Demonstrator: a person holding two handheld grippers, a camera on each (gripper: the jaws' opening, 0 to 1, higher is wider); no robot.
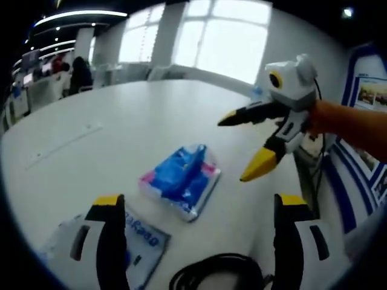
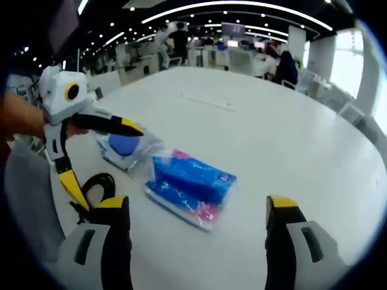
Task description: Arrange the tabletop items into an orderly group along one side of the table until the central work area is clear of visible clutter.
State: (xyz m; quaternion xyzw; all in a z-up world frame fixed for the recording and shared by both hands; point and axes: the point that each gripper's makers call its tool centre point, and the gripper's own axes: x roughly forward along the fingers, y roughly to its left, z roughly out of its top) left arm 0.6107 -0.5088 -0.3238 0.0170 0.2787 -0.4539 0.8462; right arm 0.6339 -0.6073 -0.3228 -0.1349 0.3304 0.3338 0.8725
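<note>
Two grippers, left (image 2: 100,154) and right (image 1: 251,145), hover with jaws open and empty over a blue pack (image 1: 180,179) near the worktop (image 1: 121,121) edge.

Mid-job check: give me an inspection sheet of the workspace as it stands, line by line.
Surface: white table, mostly bare.
Job's things: blue and pink packet lies flat mid-table; white pouch with blue print lies beside it, nearer the table edge.
Clutter: nothing else seen on the table.
Grippers: left gripper open, empty, jaws above the pouch and cable; right gripper open, empty, aimed at the packet.
Cables: black cable looped near the table edge beside the pouch.
Surroundings: bright windows on one side; open office with desks and people beyond the table.
</note>
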